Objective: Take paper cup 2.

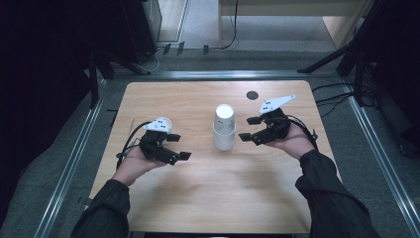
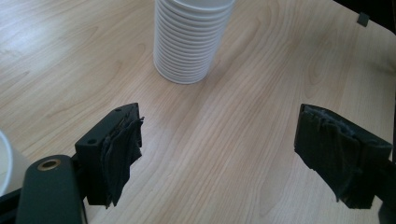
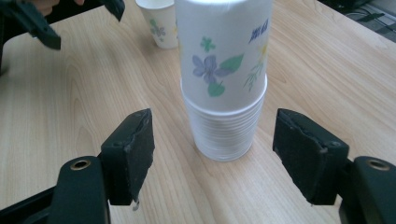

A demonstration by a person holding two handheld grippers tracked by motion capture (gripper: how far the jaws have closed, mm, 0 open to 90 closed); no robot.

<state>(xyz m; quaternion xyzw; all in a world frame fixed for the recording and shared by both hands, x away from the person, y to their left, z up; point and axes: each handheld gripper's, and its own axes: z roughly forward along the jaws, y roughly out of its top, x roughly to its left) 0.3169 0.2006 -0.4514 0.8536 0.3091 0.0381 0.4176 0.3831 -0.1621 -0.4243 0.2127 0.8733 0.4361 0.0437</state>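
A stack of white paper cups (image 1: 224,128) stands upright in the middle of the wooden table (image 1: 208,198); its top cup carries a flower print (image 3: 224,79). My right gripper (image 1: 247,129) is just right of the stack, pointing at it, open, and the stack (image 3: 226,135) rises just beyond its jaws. My left gripper (image 1: 181,147) is left of the stack (image 2: 189,37), open and empty, with bare table between its pads (image 2: 121,154). A single flowered cup (image 3: 159,23) stands behind my left gripper (image 3: 77,21), and its side shows as a white edge (image 2: 7,163).
A small dark round cap (image 1: 252,95) sits in the tabletop behind the stack. Metal rails (image 1: 74,153) run along the floor on both sides of the table. Cables (image 1: 337,96) lie at the right, and dark stands and a wooden bench are at the back.
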